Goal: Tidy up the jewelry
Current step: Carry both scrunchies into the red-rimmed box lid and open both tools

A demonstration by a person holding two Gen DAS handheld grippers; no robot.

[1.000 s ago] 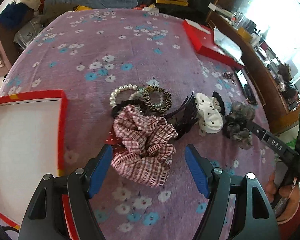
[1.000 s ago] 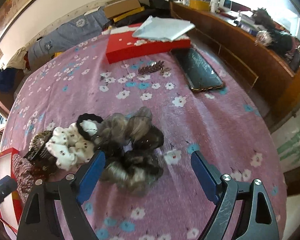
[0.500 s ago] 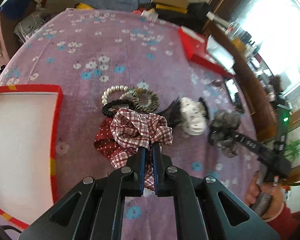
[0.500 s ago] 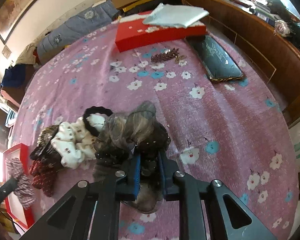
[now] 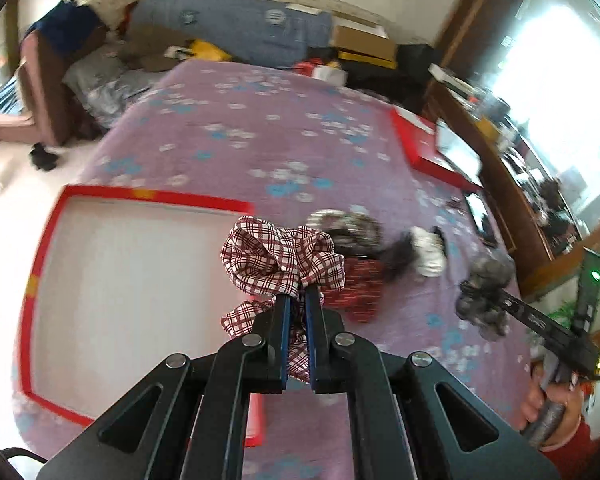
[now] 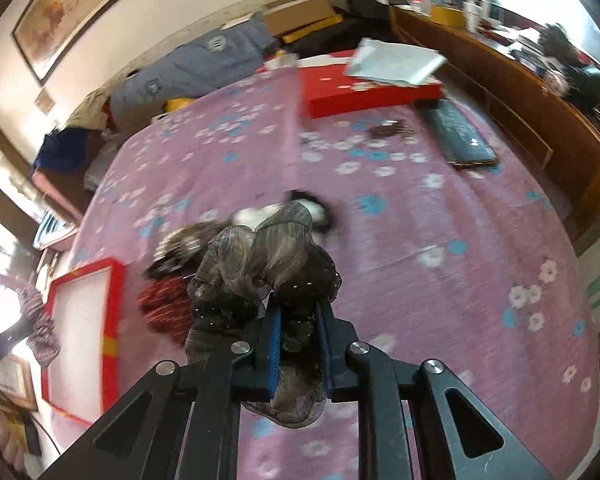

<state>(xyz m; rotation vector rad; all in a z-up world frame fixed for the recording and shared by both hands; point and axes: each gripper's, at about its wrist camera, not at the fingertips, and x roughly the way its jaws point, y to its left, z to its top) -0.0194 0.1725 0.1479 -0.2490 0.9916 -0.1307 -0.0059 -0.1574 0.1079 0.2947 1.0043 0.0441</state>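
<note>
Hanging plaid scrunchie (image 5: pixel 282 258) overlaps tray rim (image 5: pixel 156 195).

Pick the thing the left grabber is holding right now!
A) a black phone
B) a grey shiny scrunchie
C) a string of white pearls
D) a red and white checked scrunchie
D: in the left wrist view, the left gripper is pinched shut on the red and white checked scrunchie, lifted beside the red-rimmed tray.
</note>
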